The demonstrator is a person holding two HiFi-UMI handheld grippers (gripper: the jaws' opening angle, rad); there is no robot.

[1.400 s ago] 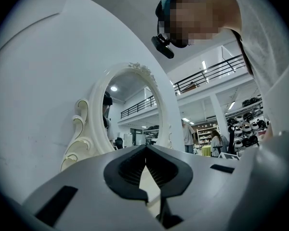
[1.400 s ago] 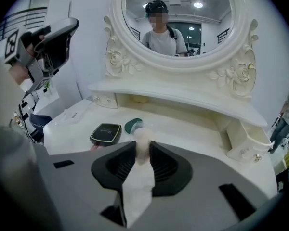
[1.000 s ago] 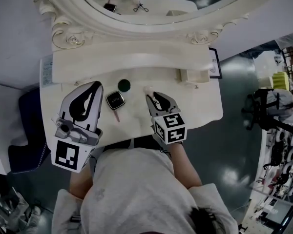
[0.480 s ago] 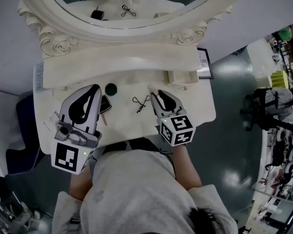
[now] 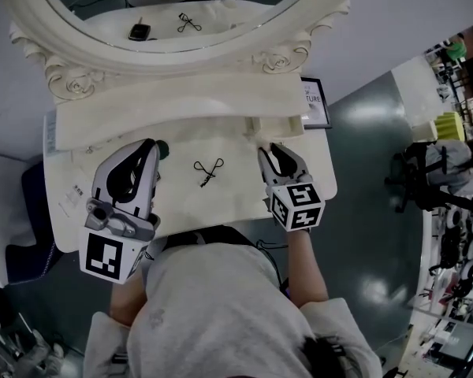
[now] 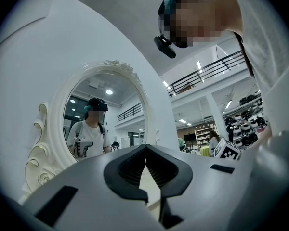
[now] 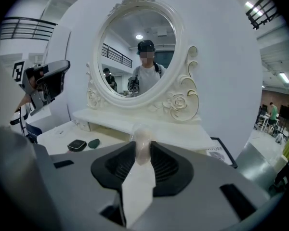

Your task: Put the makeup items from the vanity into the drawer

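Observation:
My right gripper [image 5: 263, 143] is shut on a small pale pink tube [image 7: 141, 146], which stands up between the pads. Its jaws have just eased open a little with the tube still between them. It hovers just in front of the small open drawer [image 5: 277, 124] at the back right of the cream vanity [image 5: 229, 203]. My left gripper [image 5: 153, 143] hangs over the left side, shut and holding nothing. A black eyelash curler [image 5: 207, 171] lies between the two grippers. A black compact [image 7: 77, 145] and a green item [image 7: 93, 143] lie further left; the head view shows only the green item's [image 5: 163, 150] edge.
An oval mirror [image 5: 181, 14] in a carved frame rises behind a raised shelf [image 5: 181, 93]. A small framed picture [image 5: 315, 101] stands at the back right corner. Papers [image 5: 67, 195] lie at the left edge. A dark stool [image 5: 27, 211] stands left of the table.
Both grippers have moved right across the vanity, the right one further and closer to the drawer with the tube. The eyelash curler has come into sight; the left gripper now covers the compact.

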